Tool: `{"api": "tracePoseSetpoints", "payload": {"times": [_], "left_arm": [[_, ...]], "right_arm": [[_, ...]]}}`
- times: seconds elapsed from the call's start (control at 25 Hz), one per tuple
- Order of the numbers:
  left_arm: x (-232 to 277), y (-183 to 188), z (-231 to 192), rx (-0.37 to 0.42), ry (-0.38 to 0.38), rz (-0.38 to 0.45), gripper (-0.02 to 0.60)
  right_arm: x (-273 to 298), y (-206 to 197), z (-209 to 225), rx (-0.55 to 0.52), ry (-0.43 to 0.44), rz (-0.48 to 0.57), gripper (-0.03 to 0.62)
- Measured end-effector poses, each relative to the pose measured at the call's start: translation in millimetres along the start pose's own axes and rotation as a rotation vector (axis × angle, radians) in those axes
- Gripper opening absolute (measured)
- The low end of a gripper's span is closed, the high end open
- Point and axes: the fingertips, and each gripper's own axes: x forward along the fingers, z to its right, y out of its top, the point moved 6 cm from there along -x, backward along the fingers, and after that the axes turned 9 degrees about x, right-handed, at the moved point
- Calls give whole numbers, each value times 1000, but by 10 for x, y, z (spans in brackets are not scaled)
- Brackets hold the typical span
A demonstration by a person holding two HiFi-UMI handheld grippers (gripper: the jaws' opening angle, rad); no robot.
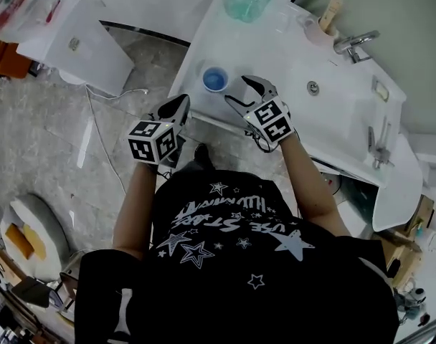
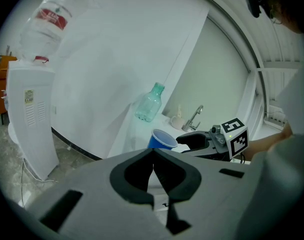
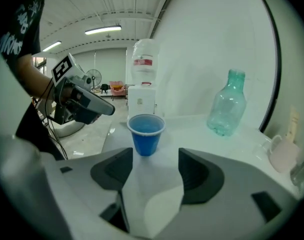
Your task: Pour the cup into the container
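right gripper (image 3: 154, 159) has its fingers (image 3: 198, 176) spread, empty, just short of the cup (image 3: 146, 134) on the surface (image 3: 192, 129); left gripper (image 2: 153, 154) has them pressed together. thin and light but filled, the cup likely buckles: grip gently at mid-wall.

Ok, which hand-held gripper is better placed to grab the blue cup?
Right, probably. The right hand-held gripper has open jaws aimed straight at the blue cup close ahead. The left hand-held gripper is shut, so it would have to open first.
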Motion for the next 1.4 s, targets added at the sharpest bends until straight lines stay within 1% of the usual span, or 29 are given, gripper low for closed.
{"api": "tracePoseSetpoints", "payload": {"times": [0.08, 0.16, 0.24, 0.32, 0.4, 0.56, 0.68, 0.84, 1.08, 1.24, 1.4], "left_arm": [[-2, -8, 92, 2, 1, -2, 11], [-11, -16, 209, 12, -2, -7, 11], [-6, -18, 358, 27, -8, -11, 11], [-4, -24, 530, 37, -14, -9, 11], [-15, -54, 711, 45, -19, -9, 11], [-15, -144, 1100, 69, -37, -8, 11], [-43, -222, 1364, 85, -50, -6, 11], [-133, -339, 1675, 103, -57, -2, 11], [-311, -513, 2095, 115, -60, 4, 11], [-405, -647, 2376, 124, -78, -6, 11], [-486, -783, 2636, 140, -97, -22, 11]], "right_arm": [[-158, -45, 24, 27, -21, 33, 263], [-343, -93, 36, 62, -46, 77, 197], [-545, -143, 41, 117, -57, 115, 156], [-742, -192, 40, 172, -54, 145, 93], [-931, -255, 17, 197, -56, 166, 8], [-1287, -430, -39, 182, -59, 210, 6], [-1550, -573, -91, 142, -97, 251, 6], [-1853, -809, -198, 102, -125, 240, 6], [-2314, -1056, -338, 118, -143, 270, 5], [-2622, -1227, -454, 134, -163, 292, 5], [-2860, -1477, -578, 145, -178, 285, 5]]}}
